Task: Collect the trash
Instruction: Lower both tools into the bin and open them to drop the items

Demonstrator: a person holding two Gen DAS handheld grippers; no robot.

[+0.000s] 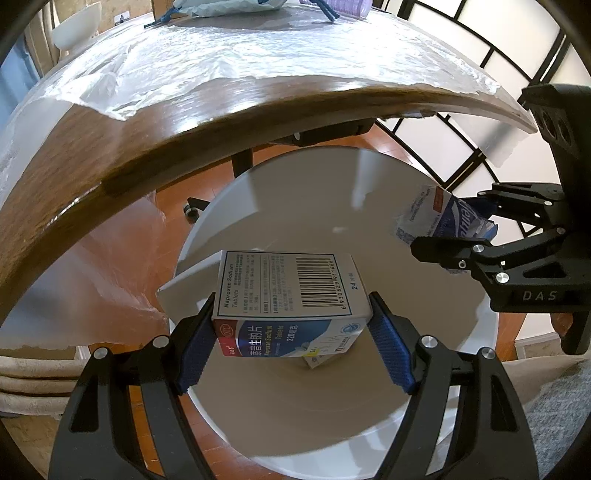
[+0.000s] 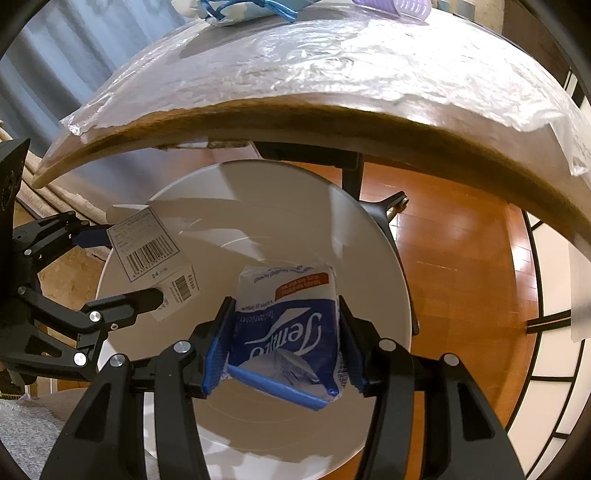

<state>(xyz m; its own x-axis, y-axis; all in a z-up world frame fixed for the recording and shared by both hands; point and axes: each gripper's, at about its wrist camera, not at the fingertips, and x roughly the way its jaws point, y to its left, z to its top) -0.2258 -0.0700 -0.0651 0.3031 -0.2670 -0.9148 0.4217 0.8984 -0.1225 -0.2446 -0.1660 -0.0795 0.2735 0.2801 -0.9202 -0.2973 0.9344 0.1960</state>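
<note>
Two tools hold trash over a white bin, ready to drop it.

Nearest, the left tool [image 1: 291, 339] grips a tablet box [image 1: 291, 295] and the right tool [image 2: 284, 343] grips a tissue pack [image 2: 288, 321], both poised above the open bin [image 1: 424, 387]; beyond, the plastic-covered surface [image 1: 258, 66] juts overhead.

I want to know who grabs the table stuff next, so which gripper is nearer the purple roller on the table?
Right, as far as I can judge. The right gripper sits nearer below the purple roller; the left gripper is further along the table edge.
</note>
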